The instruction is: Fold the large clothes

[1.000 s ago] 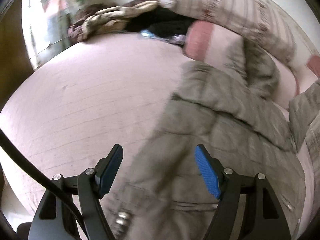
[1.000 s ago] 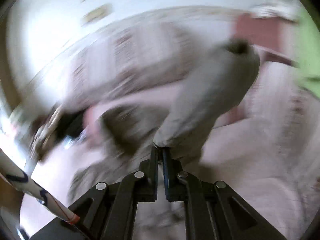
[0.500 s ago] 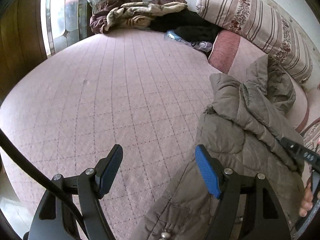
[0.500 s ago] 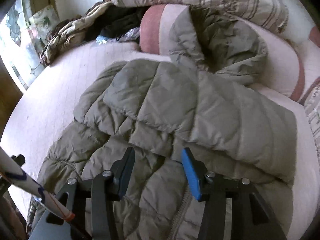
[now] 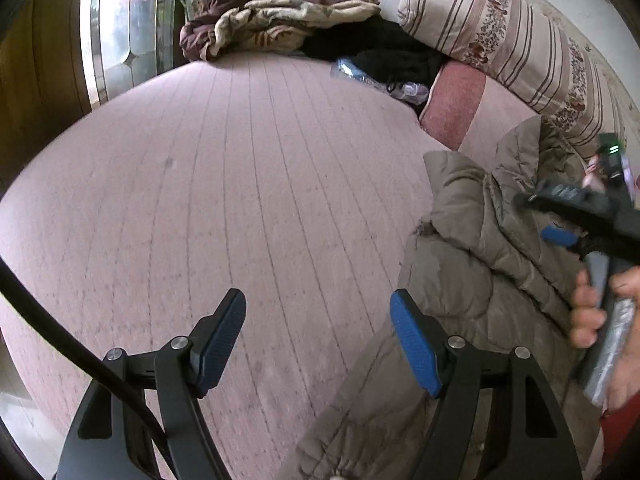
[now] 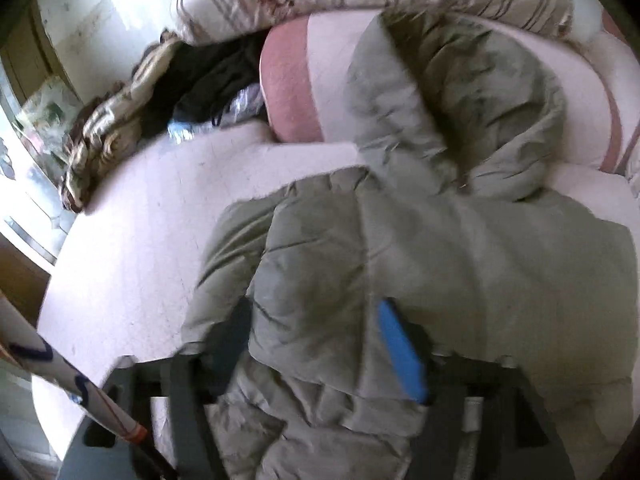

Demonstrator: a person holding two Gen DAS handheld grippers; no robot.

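Note:
A large grey-olive puffer jacket lies bunched on the pink quilted bed, at the right in the left wrist view. My left gripper is open and empty, with its right finger at the jacket's left edge. In the right wrist view the jacket fills the middle, its hood resting against a pink pillow. My right gripper is open, low over the jacket, with a fold of fabric bulging between its fingers. The right gripper also shows in the left wrist view, held by a hand.
A heap of brown and black clothes and a plastic bag lie at the bed's far end. A striped bolster runs along the wall. A window stands at the far left. A white stick crosses the lower left.
One second ago my right gripper was shut on the jacket and held it up; it has let go and opened, then dropped down onto the jacket. The left gripper shifted left, staying open.

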